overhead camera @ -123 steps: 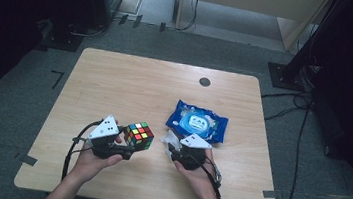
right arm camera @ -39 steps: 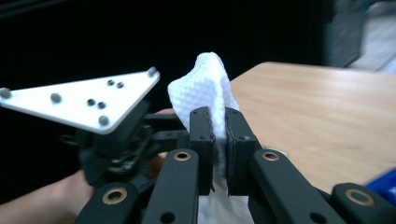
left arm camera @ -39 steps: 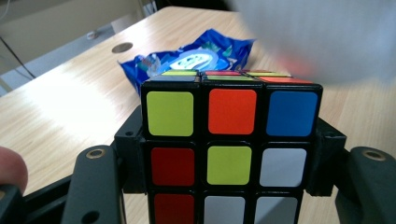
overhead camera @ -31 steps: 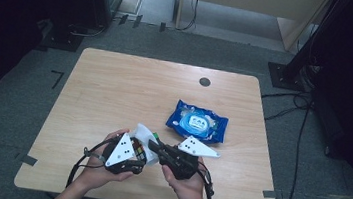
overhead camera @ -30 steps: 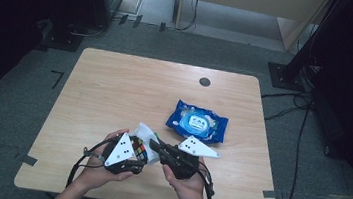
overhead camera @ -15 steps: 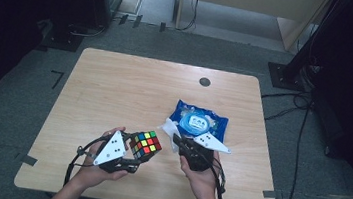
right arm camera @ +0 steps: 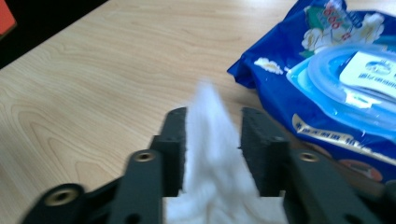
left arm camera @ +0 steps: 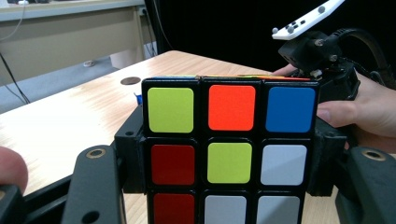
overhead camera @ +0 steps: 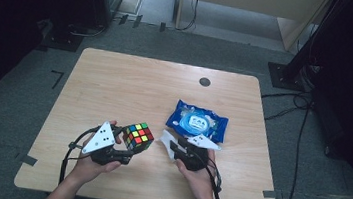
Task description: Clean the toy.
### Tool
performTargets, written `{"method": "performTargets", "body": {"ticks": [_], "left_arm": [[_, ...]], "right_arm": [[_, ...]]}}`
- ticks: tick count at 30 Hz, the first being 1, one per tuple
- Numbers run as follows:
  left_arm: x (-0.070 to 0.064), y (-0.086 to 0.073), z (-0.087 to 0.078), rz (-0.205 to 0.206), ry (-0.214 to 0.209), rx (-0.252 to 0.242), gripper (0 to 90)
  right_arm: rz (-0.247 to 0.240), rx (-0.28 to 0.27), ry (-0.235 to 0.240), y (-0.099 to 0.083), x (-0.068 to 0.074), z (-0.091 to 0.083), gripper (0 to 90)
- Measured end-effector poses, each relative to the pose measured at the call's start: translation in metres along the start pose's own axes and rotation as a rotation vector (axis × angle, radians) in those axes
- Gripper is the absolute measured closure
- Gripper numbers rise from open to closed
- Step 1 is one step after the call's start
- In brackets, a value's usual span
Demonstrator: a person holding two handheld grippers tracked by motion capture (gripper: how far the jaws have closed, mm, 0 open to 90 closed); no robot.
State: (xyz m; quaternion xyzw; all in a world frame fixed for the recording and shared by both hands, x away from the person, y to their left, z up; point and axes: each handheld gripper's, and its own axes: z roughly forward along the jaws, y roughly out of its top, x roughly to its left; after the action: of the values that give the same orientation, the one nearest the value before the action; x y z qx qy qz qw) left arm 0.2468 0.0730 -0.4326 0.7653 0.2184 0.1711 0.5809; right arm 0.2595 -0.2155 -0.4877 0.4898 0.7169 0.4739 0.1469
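Observation:
My left gripper [overhead camera: 129, 147] is shut on a scrambled puzzle cube [overhead camera: 138, 136], held just above the table near its front edge. In the left gripper view the cube [left arm camera: 227, 151] sits between the two black jaws, with yellow, orange, blue, red and white stickers facing the camera. My right gripper [overhead camera: 175, 148] is shut on a white wipe [overhead camera: 167, 142], a short way right of the cube. In the right gripper view the wipe [right arm camera: 212, 154] bunches up between the jaws. A blue pack of wet wipes [overhead camera: 197, 122] lies flat just beyond the right gripper, its lid [right arm camera: 362, 74] closed.
The wooden table [overhead camera: 130, 87] has a round dark cable hole [overhead camera: 205, 81] at its far side. Cables trail from both grippers over the front edge. Dark equipment and a stand base [overhead camera: 288, 74] sit on the floor around the table.
The two grippers were pressed together with the wipe against the cube; they have since drawn apart, the cube going left and the wipe right toward the pack.

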Motion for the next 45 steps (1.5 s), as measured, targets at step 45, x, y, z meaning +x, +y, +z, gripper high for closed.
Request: {"method": "performTargets", "body": {"ticks": [45], "left_arm": [[-0.003, 0.010, 0.012, -0.181, 0.031, 0.100, 33.3]], "right_arm": [[-0.445, -0.243, 0.127, 0.004, 0.085, -0.006, 33.7]]}}
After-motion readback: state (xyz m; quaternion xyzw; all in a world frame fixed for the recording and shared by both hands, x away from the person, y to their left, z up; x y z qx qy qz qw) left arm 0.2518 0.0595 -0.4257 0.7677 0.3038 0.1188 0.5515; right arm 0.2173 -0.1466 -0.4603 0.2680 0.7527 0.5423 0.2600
